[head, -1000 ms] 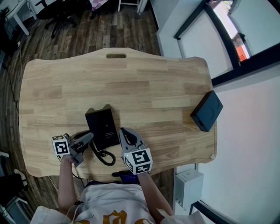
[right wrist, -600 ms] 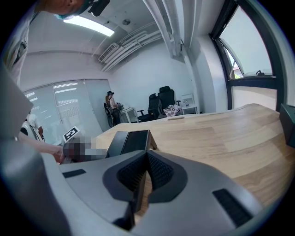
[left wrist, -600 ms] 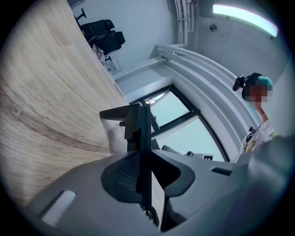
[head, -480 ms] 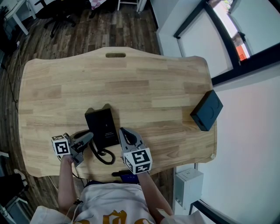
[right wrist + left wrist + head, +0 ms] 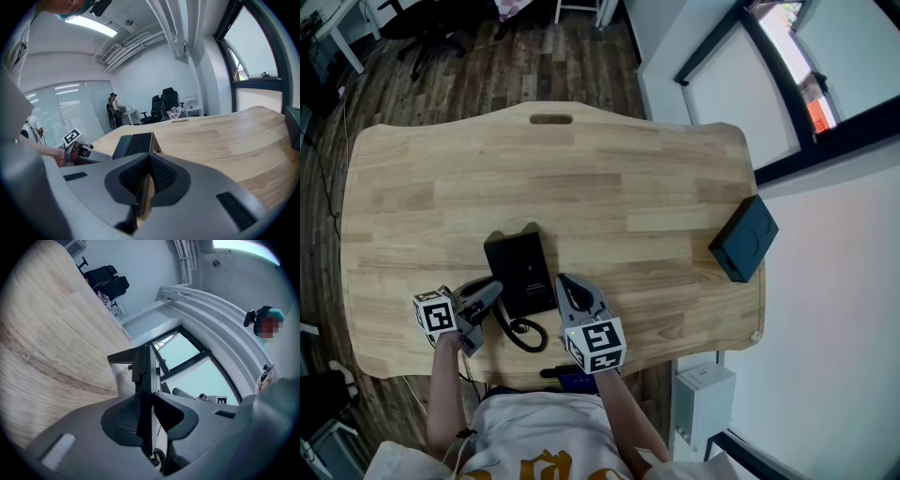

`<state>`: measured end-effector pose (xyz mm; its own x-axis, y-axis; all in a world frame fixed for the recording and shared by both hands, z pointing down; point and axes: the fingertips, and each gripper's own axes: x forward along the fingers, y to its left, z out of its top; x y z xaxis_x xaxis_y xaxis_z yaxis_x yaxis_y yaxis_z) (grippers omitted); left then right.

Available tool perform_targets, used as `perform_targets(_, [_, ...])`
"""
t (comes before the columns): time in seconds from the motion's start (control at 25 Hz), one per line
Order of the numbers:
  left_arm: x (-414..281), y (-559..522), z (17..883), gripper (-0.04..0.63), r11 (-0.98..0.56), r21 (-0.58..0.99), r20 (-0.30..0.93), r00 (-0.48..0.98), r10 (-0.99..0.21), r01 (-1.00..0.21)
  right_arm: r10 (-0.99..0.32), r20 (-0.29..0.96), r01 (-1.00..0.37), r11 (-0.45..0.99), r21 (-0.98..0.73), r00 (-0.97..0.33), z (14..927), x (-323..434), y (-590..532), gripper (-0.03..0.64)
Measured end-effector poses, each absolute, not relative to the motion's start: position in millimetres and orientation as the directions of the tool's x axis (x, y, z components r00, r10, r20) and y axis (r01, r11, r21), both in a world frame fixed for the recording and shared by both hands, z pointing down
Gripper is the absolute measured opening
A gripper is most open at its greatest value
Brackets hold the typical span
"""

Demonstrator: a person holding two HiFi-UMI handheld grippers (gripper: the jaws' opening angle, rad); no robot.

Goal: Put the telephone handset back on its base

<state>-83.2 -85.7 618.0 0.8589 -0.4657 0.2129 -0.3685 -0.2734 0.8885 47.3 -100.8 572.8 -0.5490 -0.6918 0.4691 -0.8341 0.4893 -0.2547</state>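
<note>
The wooden worktop (image 5: 628,178) carries a black box (image 5: 742,237) at its right edge and the black telephone base (image 5: 522,270) near the front edge, left of centre. The right gripper (image 5: 564,284) sits just beside the base's right side, jaws closed on nothing. The left gripper (image 5: 492,289), at the base's front-left corner, clamps the dark handset (image 5: 140,364). Its coiled cord (image 5: 522,335) loops on the worktop between the grippers.

Pale wood-grain table (image 5: 609,178), black telephone base (image 5: 520,267), black coiled cord (image 5: 523,336), dark slate box (image 5: 743,237), brown plank floor (image 5: 516,66)
</note>
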Motion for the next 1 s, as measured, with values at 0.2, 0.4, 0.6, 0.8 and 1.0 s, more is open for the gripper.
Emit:
perform_targets(0.2, [-85, -84, 624, 0.071, -0.271, 0.87, 0.248, 0.841, -0.48, -0.411, -0.696, 0.464, -0.835, 0.489, -0.253, -0.548, 570, 49, -101, 0.006])
perform_targets(0.4, [-85, -84, 623, 0.071, -0.265, 0.856, 0.275, 0.825, -0.494, -0.444, -0.697, 0.46, -0.833, 0.495, -0.247, -0.551, 566, 46, -99, 0.006])
perform_targets(0.6, [-85, -84, 622, 0.071, -0.265, 0.835, 0.302, 0.806, -0.509, -0.481, -0.703, 0.452, -0.833, 0.501, -0.234, -0.55, 559, 46, -99, 0.006])
perform_targets(0.8, [-93, -89, 614, 0.072, -0.253, 0.791, 0.337, 0.742, -0.58, -0.557, -0.711, 0.44, -0.834, 0.504, -0.223, -0.548, 552, 44, -97, 0.006])
perform_targets(1.0, [-107, -88, 604, 0.107, -0.265, 0.721, 0.385, 0.688, -0.616, -0.641, -0.715, 0.432, -0.833, 0.511, -0.214, -0.549, 545, 38, -91, 0.006])
